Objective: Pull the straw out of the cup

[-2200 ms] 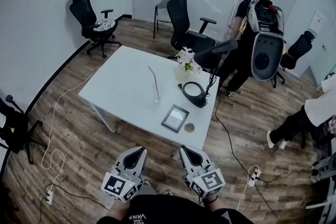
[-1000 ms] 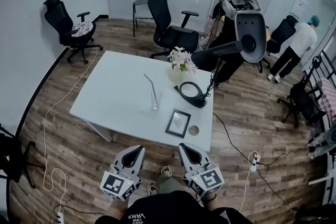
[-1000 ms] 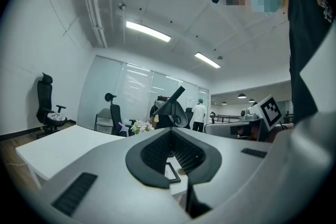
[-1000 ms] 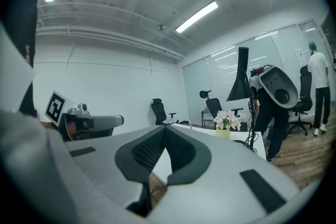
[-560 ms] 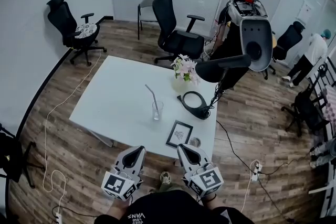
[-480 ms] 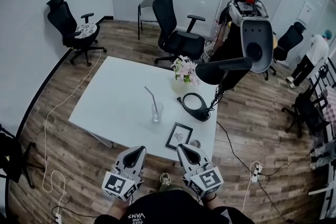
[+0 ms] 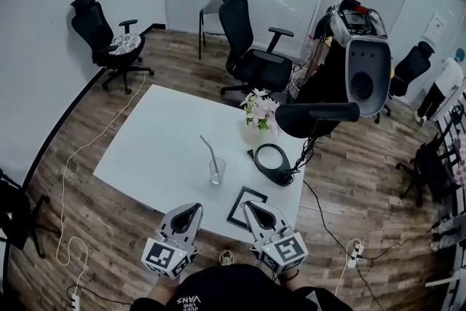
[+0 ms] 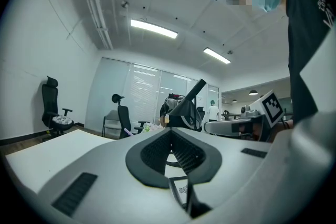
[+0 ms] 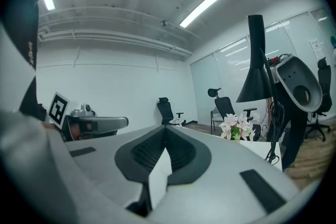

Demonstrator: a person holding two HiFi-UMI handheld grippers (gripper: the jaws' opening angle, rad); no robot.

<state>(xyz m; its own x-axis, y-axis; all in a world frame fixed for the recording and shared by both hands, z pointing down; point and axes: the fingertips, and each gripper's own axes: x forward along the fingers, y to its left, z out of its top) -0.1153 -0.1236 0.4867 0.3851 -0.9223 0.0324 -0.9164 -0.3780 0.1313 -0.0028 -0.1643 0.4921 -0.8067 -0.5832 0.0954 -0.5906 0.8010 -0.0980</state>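
Two hand-held grippers are level at the near edge of the surface [image 7: 160, 142], and neither carries anything. The left hand-held gripper [image 7: 191, 210] has its jaws pressed together at the tips. The right hand-held gripper [image 7: 251, 206] shows the same closed-tip form in its own view, with nothing between the pads.

The cup [image 7: 217, 172] stands upright on the surface at about 12 o'clock from the two grippers and well apart from both. The straw [image 7: 209, 151] sits inside it, with its upper end leaning toward 11 o'clock. A picture frame [image 7: 239, 203] lies at 5 o'clock from the cup, partly under the right hand-held gripper. A lamp base [image 7: 280, 175] lies at 3 o'clock from the cup, and flowers [image 7: 260, 107] stand at 1 o'clock.

The step in hand appears to be the approach; the straw has not been reached.

Recommended procedure:
1. Spread the jaws of both grippers before arrival at the cup.
2. Pass the right hand-held gripper over the picture frame without contact.
3. Steady the cup low on its wall with one gripper. The cup looks light and would probably tip or slide.
4. Pinch the straw above the rim with the other gripper.
5. Draw along the lean of the straw, toward 11 o'clock and upward, so that it does not drag on the rim.
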